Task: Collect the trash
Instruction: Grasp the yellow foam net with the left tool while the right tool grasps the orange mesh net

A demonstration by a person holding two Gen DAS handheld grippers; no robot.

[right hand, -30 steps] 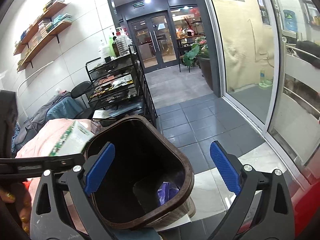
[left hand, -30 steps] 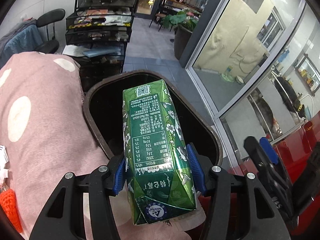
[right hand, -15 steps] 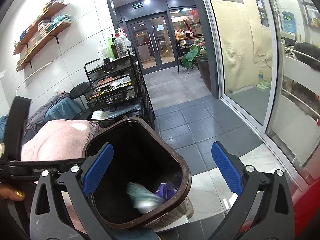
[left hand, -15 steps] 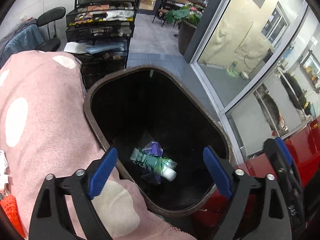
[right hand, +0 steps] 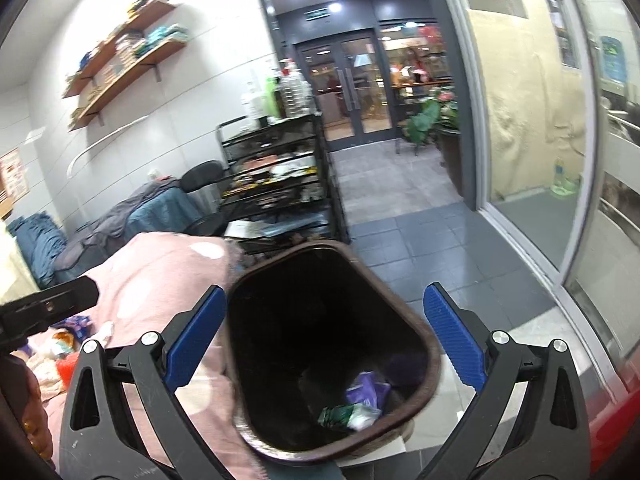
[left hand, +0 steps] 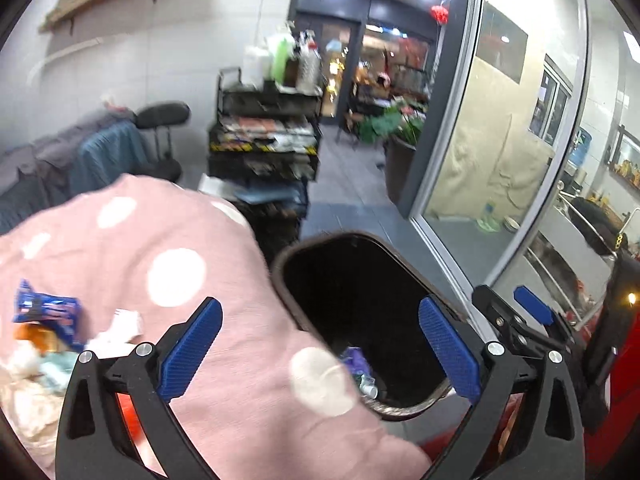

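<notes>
1. No writing can be read in either view (the prints are blurred or too small).
2. The green drink carton (right hand: 335, 415) lies crumpled at the bottom of the brown trash bin (right hand: 404, 312), touching a purple wrapper (right hand: 368, 389) and a white scrap.
3. From the left wrist view only a sliver of the carton (left hand: 366, 385) shows, just inside the bin's (left hand: 288, 304) near rim, beside the purple wrapper (left hand: 356, 360).
4. The left gripper (left hand: 320, 350) stands wide apart and holds nothing; its left finger is over the pink polka-dot cloth (left hand: 224, 264), its right finger over the bin's mouth.
5. The right gripper (right hand: 326, 338) is also spread wide and empty, its blue pads straddling the bin.
6. Left of the bin, on the cloth, lies more litter: a blue wrapper (left hand: 44, 312), white crumpled paper (left hand: 120, 326) and something orange.
7. Behind the bin stands a black wire rack cart (right hand: 280, 168) with bottles on top; a black chair (right hand: 202, 174) draped with clothes is left of it.
</notes>
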